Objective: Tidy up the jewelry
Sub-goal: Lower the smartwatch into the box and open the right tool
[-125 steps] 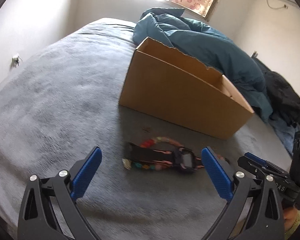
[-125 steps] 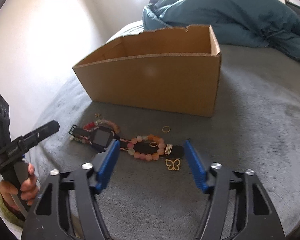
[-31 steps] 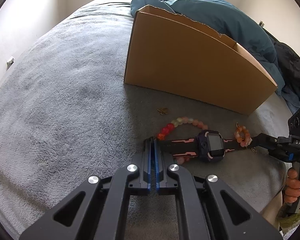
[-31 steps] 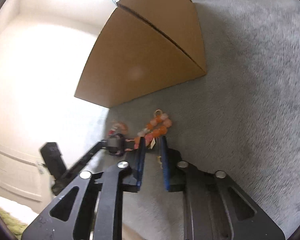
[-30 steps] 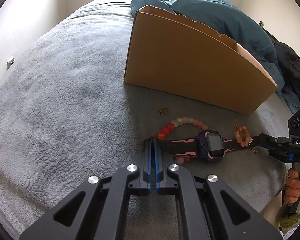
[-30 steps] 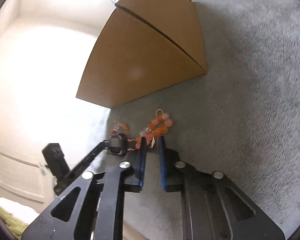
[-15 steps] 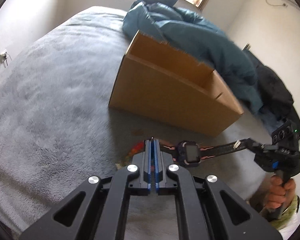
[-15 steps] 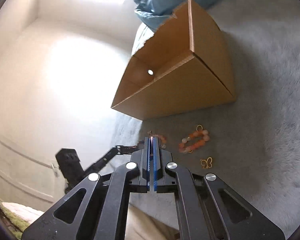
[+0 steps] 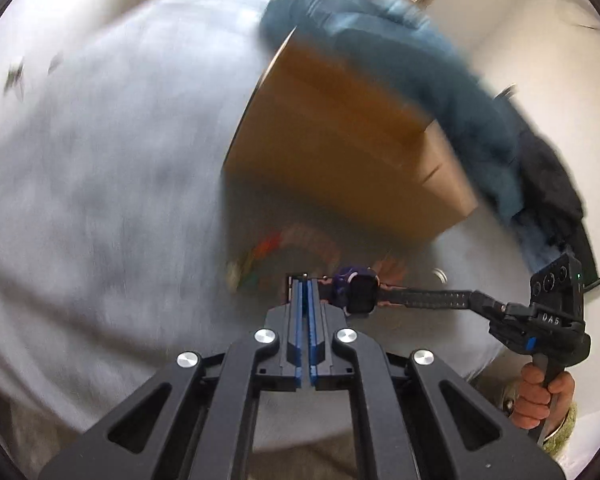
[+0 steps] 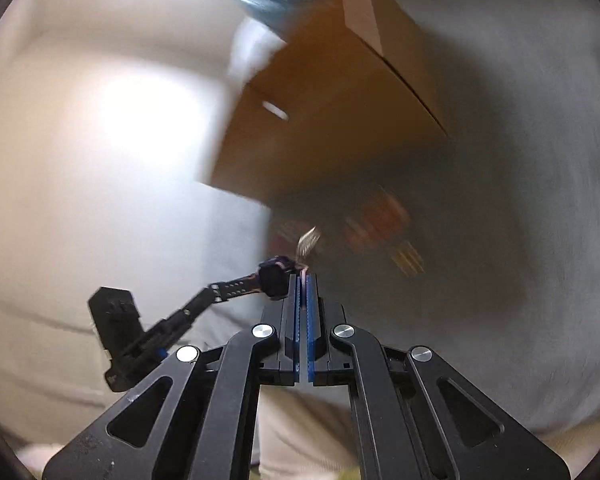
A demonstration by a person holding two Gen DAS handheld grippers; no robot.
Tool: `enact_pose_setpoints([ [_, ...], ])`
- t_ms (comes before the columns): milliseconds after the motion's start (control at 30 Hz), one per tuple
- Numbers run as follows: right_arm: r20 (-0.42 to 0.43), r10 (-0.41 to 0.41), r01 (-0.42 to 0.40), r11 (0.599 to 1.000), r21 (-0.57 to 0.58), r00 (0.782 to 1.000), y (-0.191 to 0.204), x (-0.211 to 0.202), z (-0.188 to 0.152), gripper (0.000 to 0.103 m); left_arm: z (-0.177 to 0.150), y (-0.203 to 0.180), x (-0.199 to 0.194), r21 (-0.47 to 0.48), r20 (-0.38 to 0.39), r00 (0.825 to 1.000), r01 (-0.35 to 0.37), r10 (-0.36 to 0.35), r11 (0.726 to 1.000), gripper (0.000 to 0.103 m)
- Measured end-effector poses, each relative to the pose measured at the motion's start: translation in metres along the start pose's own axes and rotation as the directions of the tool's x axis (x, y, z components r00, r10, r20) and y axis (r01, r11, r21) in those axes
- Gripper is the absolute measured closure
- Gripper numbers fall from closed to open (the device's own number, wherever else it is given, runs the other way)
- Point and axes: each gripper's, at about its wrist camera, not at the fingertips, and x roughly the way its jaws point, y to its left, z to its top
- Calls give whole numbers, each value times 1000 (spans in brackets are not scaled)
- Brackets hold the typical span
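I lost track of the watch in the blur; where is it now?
The dark purple-cased watch hangs between the left claw and right claw, in front of the brown cardboard box.

You're working in somebody's bedroom, pretty clearly a lived-in home. Everything sits on a bed with a fuzzy grey blanket (image 9: 100,168) spread over it, and there's a rumpled teal duvet (image 9: 420,64) bunched up at the far end with some dark clothing (image 9: 548,176) piled beside it. Plain white walls (image 9: 548,40) all around, and bright daylight washes out the wall in your right wrist view. A plain cardboard box (image 9: 332,140) just parked on the bedding adds to the at-home feel. Both views are pretty motion-blurred though.
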Motion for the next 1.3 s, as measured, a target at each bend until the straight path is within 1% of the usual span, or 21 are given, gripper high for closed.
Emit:
enact_pose_setpoints([
  [33, -11, -16, 16, 1000, 17, 1000, -7, 4, -6, 102, -6, 5, 6, -24, -19, 1000, 4, -4, 1000, 102],
  [67, -6, -29, 29, 999, 26, 1000, -11, 3, -12, 102, -11, 8, 7, -28, -16, 1000, -13, 12, 1000, 102],
  [100, 4, -26, 26, 999, 31, 1000, -12, 2, -14, 102, -14, 9, 6, -25, -9, 1000, -29, 29, 999, 102],
  [200, 33, -6, 6, 1000, 26, 999, -8, -10, -13, 102, -16, 7, 0, -24, 1, 1000, -22, 22, 999, 102],
  [300, 52, -8, 10, 999, -36, 999, 9, -20, -11, 102, -15, -1, -10, 9, 32, 999, -15, 15, 1000, 102],
  [400, 87, 7, 4, 992, -123, 996, 36, -36, -8, 102, -5, -17, -32, 60, 100, 995, 2, -8, 998, 102],
  [500, 122, 33, -5, 975, -222, 992, 71, -50, 8, 102, 18, -31, -63, 122, 181, 983, 21, -43, 992, 102],
  [567, 156, 57, -6, 951, -309, 986, 102, -63, 25, 102, 37, -43, -77, 158, 228, 971, 34, -70, 987, 102],
  [600, 174, 63, 1, 938, -346, 983, 113, -71, 38, 102, 55, -51, -86, 183, 258, 962, 38, -85, 982, 102],
  [667, 198, 81, 5, 916, -401, 977, 135, -77, 63, 102, 86, -63, -89, 208, 285, 953, 38, -98, 977, 102],
  [700, 208, 80, 13, 911, -413, 975, 142, -74, 77, 102, 108, -69, -87, 222, 300, 949, 26, -94, 975, 102],
  [733, 217, 70, 28, 907, -420, 974, 148, -67, 92, 102, 125, -73, -82, 229, 307, 948, 7, -79, 973, 102],
  [767, 215, 61, 37, 906, -422, 975, 152, -60, 115, 102, 145, -79, -73, 244, 310, 949, -18, -61, 970, 102],
  [800, 214, 45, 49, 909, -415, 976, 151, -56, 131, 102, 159, -84, -64, 258, 308, 950, -36, -47, 966, 102],
  [833, 212, 21, 69, 910, -408, 977, 151, -47, 146, 102, 181, -91, -45, 276, 292, 956, -61, -23, 959, 102],
  [900, 193, -44, 116, 919, -377, 980, 143, -16, 185, 102, 215, -99, -2, 298, 231, 973, -97, 27, 950, 102],
  [933, 182, -77, 139, 922, -362, 980, 139, 0, 198, 102, 225, -102, 15, 307, 206, 977, -113, 50, 945, 102],
  [1033, 148, -160, 200, 926, -320, 976, 120, 41, 230, 102, 254, -107, 76, 333, 119, 982, -181, 150, 925, 102],
  [1100, 135, -215, 247, 919, -308, 967, 114, 61, 246, 102, 264, -108, 112, 365, 79, 972, -237, 223, 900, 102],
  [1200, 130, -278, 306, 898, -318, 952, 107, 77, 255, 102, 267, -103, 140, 394, 53, 954, -292, 296, 872, 102],
  [1300, 145, -349, 378, 860, -344, 926, 109, 93, 263, 102, 268, -104, 157, 427, 48, 936, -335, 349, 840, 101],
])
